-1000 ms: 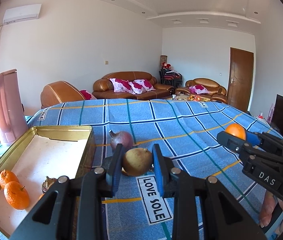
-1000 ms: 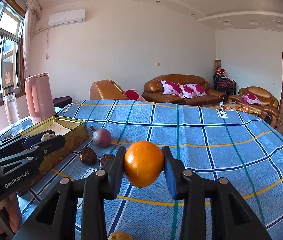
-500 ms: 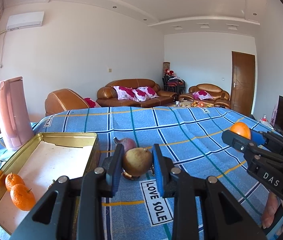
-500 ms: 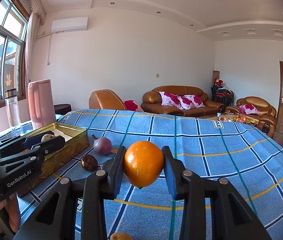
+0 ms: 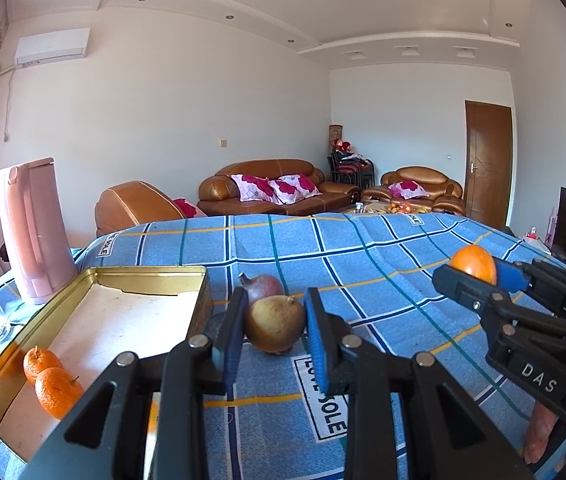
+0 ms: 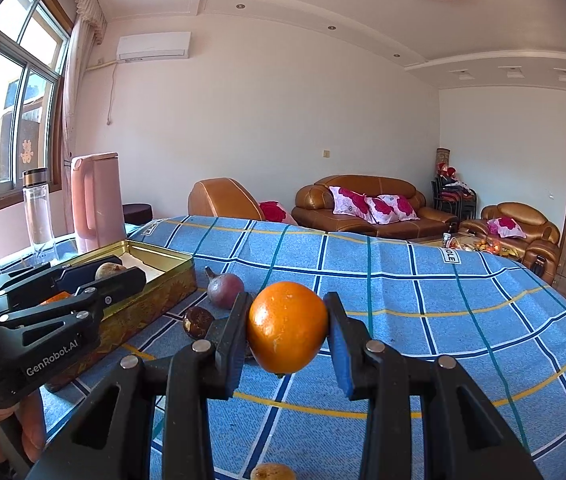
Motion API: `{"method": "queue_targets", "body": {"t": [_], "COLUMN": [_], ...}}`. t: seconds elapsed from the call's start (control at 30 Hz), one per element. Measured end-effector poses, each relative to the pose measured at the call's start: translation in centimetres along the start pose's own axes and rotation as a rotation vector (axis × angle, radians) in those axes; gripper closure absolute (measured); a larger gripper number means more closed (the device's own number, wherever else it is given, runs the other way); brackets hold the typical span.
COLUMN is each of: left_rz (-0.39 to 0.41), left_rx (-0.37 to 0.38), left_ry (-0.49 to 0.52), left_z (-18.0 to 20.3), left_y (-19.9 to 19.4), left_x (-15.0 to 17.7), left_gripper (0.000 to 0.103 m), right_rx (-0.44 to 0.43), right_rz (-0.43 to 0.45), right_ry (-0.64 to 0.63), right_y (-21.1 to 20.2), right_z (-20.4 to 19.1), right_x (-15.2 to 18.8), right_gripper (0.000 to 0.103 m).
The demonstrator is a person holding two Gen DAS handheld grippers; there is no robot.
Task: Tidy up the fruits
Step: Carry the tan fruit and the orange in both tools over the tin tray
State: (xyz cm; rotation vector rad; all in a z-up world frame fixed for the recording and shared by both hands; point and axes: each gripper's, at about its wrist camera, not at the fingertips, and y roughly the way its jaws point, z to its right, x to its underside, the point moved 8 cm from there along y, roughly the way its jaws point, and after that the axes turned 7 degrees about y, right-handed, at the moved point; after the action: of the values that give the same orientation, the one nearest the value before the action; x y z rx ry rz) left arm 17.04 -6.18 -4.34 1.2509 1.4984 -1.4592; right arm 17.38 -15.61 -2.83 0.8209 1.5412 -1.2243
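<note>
My left gripper point(image 5: 273, 330) is shut on a yellow-brown round fruit point(image 5: 275, 329) and holds it above the blue checked cloth, just right of the gold tin tray point(image 5: 151, 276). Two tangerines point(image 5: 51, 380) lie in the tray's near left corner. My right gripper point(image 6: 287, 334) is shut on an orange point(image 6: 287, 328) and holds it above the cloth; it also shows in the left wrist view point(image 5: 479, 270). A purple-red fruit point(image 6: 225, 290) and a dark brown fruit point(image 6: 197, 322) lie on the cloth by the tray.
A pink kettle point(image 5: 33, 232) and a clear bottle point(image 6: 39, 216) stand left of the tray. Another small brownish fruit point(image 6: 271, 472) lies at the near edge under the right gripper. Sofas stand beyond the table's far edge.
Both grippers have risen and tilted upward with their fruits still held; the table and tray sit lower in both views.
</note>
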Motion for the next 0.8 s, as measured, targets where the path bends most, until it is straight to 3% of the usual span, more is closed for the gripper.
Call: {"method": "queue_targets", "body": {"t": [0.8], "left_rz": [0.011], "left_rx": [-0.052], "left_ry": [-0.034], "left_z": [-4.0], "left_y": [-1.9], "left_x": [0.8], "left_gripper": [0.073], "right_rx": [-0.082], "right_rz": [-0.015], "right_ry": [-0.064], "right_y": [0.3], "right_z": [-6.4], "right_x": [0.9], "right_gripper": [0.065]}}
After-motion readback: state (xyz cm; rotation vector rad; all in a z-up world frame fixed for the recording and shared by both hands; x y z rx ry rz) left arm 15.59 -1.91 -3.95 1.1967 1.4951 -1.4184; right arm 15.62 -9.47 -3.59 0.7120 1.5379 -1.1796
